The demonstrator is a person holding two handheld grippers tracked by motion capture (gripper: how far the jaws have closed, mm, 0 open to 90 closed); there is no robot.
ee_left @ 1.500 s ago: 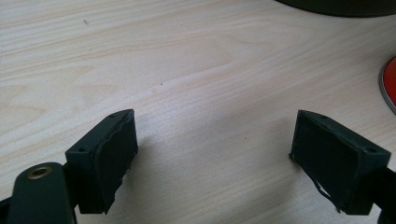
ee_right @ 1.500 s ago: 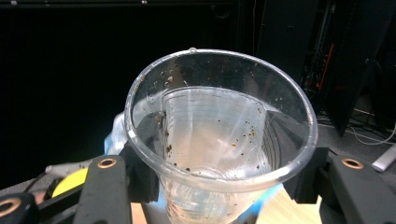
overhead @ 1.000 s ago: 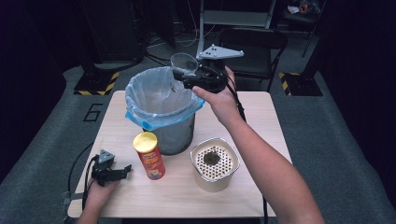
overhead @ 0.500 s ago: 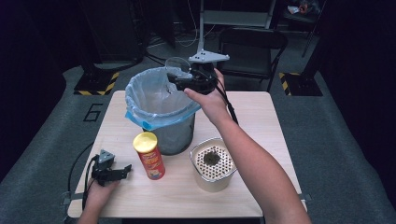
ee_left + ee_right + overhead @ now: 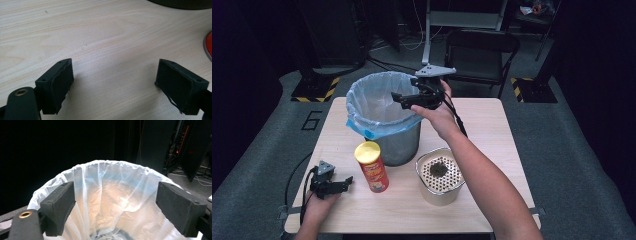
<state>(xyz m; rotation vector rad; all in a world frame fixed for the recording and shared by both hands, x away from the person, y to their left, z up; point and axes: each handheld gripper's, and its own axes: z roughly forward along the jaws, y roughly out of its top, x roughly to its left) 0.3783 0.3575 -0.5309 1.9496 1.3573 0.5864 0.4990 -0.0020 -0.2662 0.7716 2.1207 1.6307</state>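
The right gripper has just spread its fingers wide with nothing between them, held over the bin lined with a pale blue bag at the table's far side, while the left gripper rests released on the near left corner

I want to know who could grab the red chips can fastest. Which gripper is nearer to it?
Left. The left gripper rests on the table just beside the red chips can; the right gripper hangs over the lined bin behind it.
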